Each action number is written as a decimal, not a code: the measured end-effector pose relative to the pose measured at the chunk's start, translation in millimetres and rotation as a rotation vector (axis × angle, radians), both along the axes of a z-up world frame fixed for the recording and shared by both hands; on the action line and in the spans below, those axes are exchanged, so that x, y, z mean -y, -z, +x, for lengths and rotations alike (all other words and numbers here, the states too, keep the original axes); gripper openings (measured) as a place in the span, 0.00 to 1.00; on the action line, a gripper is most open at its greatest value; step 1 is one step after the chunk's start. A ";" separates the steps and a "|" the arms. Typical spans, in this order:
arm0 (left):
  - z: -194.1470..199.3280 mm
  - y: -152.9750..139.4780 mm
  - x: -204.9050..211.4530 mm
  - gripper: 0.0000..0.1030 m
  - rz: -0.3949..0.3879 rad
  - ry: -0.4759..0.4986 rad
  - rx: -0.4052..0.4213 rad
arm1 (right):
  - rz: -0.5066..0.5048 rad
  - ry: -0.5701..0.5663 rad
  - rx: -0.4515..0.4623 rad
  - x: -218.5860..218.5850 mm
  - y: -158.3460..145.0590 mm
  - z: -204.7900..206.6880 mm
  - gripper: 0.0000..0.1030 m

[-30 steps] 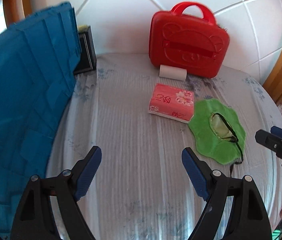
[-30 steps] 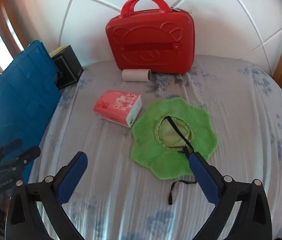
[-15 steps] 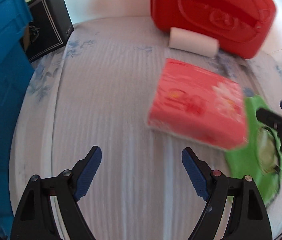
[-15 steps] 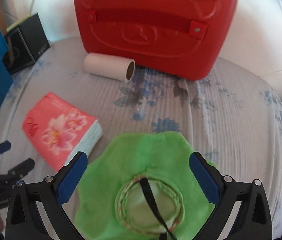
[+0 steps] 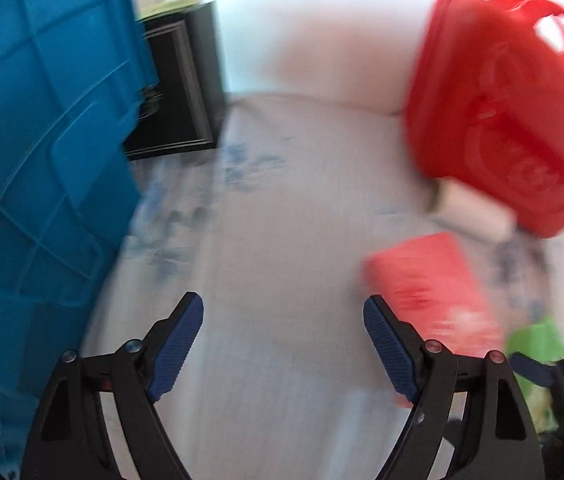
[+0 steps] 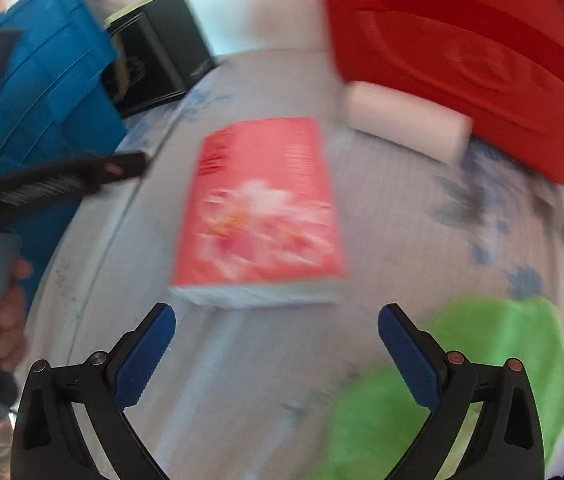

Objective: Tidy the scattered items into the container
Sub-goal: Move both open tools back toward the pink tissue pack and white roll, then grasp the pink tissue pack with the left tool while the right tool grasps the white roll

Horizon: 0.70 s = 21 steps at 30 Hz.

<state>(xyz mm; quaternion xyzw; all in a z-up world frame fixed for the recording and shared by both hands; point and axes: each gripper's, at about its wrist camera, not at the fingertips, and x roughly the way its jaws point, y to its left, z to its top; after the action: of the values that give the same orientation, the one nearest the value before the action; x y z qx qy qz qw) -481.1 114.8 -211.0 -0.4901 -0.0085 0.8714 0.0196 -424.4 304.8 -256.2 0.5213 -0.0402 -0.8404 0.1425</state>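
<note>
A pink tissue pack point(image 6: 259, 212) lies on the bed just ahead of my open, empty right gripper point(image 6: 275, 334). It also shows in the left wrist view point(image 5: 430, 288), just right of my open, empty left gripper point(image 5: 284, 332). A green flower-shaped cloth point(image 6: 482, 368) lies under the right gripper's right finger. A white paper roll point(image 6: 406, 122) lies against a red case point(image 6: 462, 52). The blue crate point(image 5: 37, 152) stands at the left. Both views are blurred.
A black box point(image 5: 179, 84) stands between the crate and the white padded headboard point(image 5: 322, 32). The left gripper's body and the hand holding it point(image 6: 5, 216) show at the left of the right wrist view. The bed sheet point(image 5: 282, 208) is pale grey with blue flowers.
Both grippers have moved forward and swung left. The tissue pack has slid to the right in the left wrist view and now sits centred ahead of the right gripper. Both stay open.
</note>
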 end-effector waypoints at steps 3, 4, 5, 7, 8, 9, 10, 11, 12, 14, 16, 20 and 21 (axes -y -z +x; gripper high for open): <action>7.7 -1.1 -45.5 0.80 0.042 0.071 0.014 | 0.061 0.111 -0.015 -51.1 -9.1 17.1 1.00; 8.4 2.6 -61.8 0.80 0.048 0.082 0.025 | 0.073 0.152 -0.021 -68.8 -13.1 22.4 1.00; 6.2 8.2 -78.1 0.80 0.052 0.090 0.044 | 0.082 0.188 -0.027 -83.7 -17.0 26.4 1.00; 3.6 20.3 -103.1 0.80 0.030 0.102 0.077 | 0.092 0.248 -0.034 -108.8 -23.8 31.7 1.00; 3.7 26.2 -113.2 0.80 -0.024 0.094 0.083 | 0.092 0.265 -0.037 -116.8 -26.2 32.2 1.00; 4.0 30.9 -119.0 0.80 -0.090 0.085 0.070 | 0.092 0.273 -0.042 -122.5 -29.1 30.2 1.00; 4.4 34.5 -121.0 0.80 -0.140 0.087 0.049 | 0.091 0.273 -0.049 -126.1 -31.5 26.9 1.00; 4.4 37.0 -119.3 0.82 -0.161 0.089 0.037 | 0.089 0.268 -0.058 -126.7 -32.6 21.7 1.00; 3.0 39.1 -114.5 0.89 -0.167 0.084 0.036 | 0.083 0.255 -0.072 -124.7 -33.3 14.5 1.00; -3.8 44.8 -96.6 0.91 -0.165 0.056 0.049 | 0.067 0.226 -0.092 -117.0 -31.4 -5.2 1.00; -12.9 50.0 -79.5 0.91 -0.160 0.038 0.058 | 0.034 0.198 -0.097 -106.1 -26.5 -32.2 1.00; -28.5 60.7 -53.9 0.91 -0.130 0.035 0.063 | 0.000 0.154 -0.111 -78.8 -10.0 -81.7 1.00; -32.3 62.5 -49.6 0.91 -0.123 0.037 0.061 | 0.006 0.153 -0.120 -73.0 -5.9 -92.4 1.00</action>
<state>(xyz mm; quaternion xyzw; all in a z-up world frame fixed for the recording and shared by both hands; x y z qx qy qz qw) -513.4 164.3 -273.5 -0.5170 0.0536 0.8543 0.0053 -516.8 377.8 -250.3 0.4659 -0.0687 -0.8787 0.0786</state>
